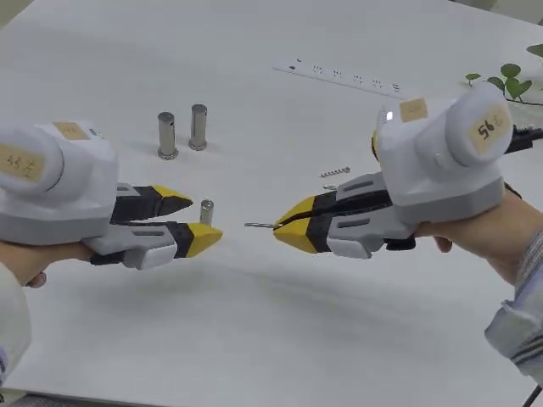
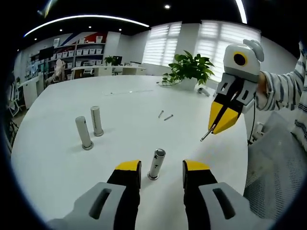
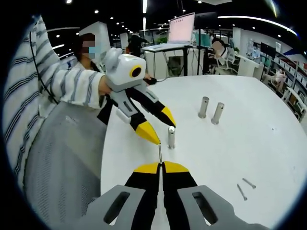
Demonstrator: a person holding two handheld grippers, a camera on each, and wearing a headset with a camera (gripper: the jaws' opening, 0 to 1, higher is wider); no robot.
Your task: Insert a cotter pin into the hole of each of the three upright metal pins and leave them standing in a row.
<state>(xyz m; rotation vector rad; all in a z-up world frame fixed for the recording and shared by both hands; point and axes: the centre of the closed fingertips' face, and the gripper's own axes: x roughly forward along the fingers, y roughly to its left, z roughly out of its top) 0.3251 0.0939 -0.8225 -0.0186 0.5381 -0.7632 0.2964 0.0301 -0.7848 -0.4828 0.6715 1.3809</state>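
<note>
White table [image 1: 280, 331] lies open around one pin [image 2: 157, 164] standing just ahead of the wide jaws of the left gripper [image 1: 207, 218]. The right gripper [image 1: 280, 231], clamped on a cotter pin [image 1: 259, 225], faces it nearby; two pins [image 1: 167, 136] stand farther back.

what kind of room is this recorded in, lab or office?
Most likely an open-plan office rather than a lab. Around the big white table there is a lit monitor, shelves of storage boxes, a potted plant and window blinds.
</note>
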